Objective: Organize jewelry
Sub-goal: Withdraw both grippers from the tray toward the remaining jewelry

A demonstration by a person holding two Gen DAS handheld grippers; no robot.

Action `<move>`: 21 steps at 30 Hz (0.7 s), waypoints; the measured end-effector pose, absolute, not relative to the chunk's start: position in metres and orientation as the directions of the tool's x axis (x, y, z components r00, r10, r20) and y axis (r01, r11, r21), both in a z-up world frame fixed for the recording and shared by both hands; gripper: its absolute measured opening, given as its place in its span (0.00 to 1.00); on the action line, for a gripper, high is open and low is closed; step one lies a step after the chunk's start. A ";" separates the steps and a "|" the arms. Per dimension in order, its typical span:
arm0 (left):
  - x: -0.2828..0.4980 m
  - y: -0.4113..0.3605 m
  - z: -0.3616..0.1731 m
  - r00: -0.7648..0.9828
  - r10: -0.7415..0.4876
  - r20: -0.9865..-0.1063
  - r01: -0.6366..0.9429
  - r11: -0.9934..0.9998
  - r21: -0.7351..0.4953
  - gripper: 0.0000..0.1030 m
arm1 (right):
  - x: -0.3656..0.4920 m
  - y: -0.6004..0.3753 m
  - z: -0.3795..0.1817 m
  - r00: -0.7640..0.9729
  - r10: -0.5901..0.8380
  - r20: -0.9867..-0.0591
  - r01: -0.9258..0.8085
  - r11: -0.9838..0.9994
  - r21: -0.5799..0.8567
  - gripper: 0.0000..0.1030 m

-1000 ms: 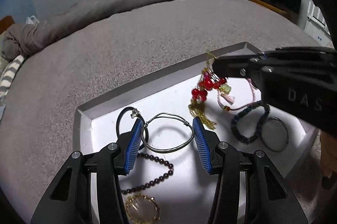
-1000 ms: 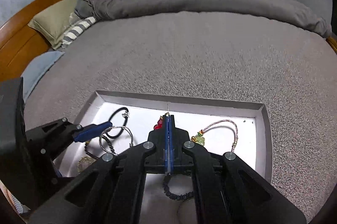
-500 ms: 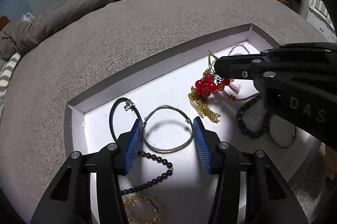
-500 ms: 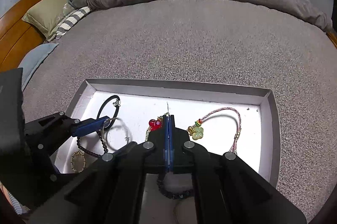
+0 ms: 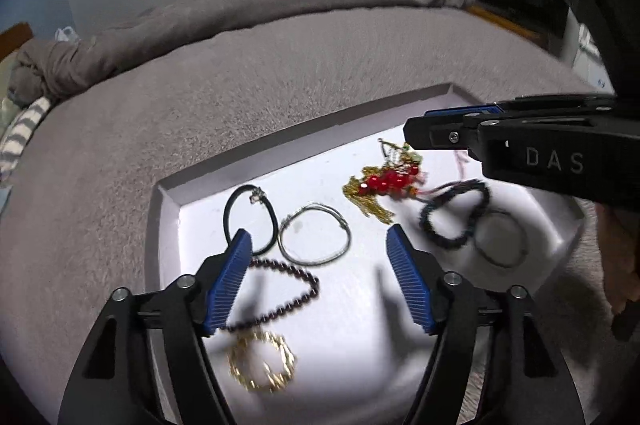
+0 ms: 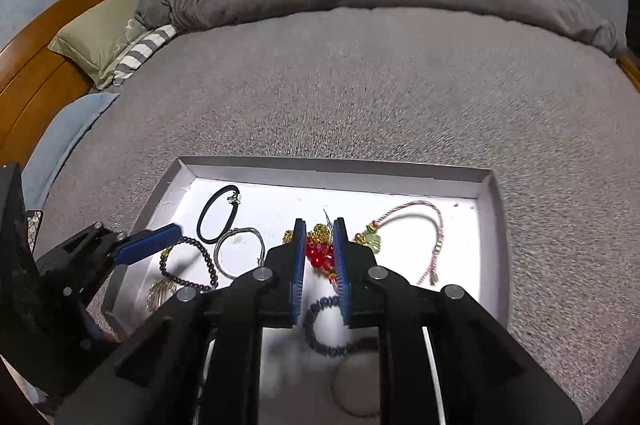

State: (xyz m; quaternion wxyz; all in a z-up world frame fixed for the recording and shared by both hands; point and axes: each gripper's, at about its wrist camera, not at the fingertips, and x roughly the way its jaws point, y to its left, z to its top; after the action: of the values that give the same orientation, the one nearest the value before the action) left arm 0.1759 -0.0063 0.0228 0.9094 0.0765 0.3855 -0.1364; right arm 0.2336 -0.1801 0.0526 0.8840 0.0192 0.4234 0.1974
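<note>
Blue-padded right claw [image 6: 320, 253] has cracked open a bit after being clamped, red bead charm [image 6: 319, 253] partly hidden between its pads, blurry, lying in the tray [image 6: 332, 167]. Left claw [image 5: 320, 279] spread wider now, empty over the tray.

Two black plastic grippers, left gripper [image 5: 320, 277] and right gripper [image 6: 320, 265], each with two angular arms ending in blue ribbed pads [image 5: 230, 281] and round silver screws [image 5: 186, 281] at the joints. White letters "DAS" [image 5: 554, 161] printed on the flat black side of the right one at 3 o'clock in the left view, with a small screw toward its tip. Bare skin of a hand [image 5: 618, 265] at the right edge below it.
</note>
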 end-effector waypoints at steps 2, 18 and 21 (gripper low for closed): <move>0.165 -0.003 0.025 0.672 -0.198 -0.713 0.296 0.955 0.015 0.74 | 0.225 -0.186 0.054 0.569 0.381 -0.728 -0.326 0.918 0.225 0.34; 0.068 -0.006 0.034 0.746 -0.130 -0.653 0.242 0.967 0.085 0.87 | 0.108 -0.241 0.053 0.680 0.342 -0.649 -0.267 0.939 0.216 0.72; 0.055 -0.007 0.035 0.754 -0.133 -0.644 0.244 0.966 0.086 0.88 | 0.096 -0.246 0.056 0.700 0.345 -0.625 -0.261 0.938 0.227 0.78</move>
State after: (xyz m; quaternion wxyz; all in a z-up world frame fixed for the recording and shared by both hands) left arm 0.0547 -0.0074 0.0348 0.9328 0.0825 0.3360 -0.1011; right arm 0.0959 -0.2462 0.0562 0.9199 0.0605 0.3506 0.1647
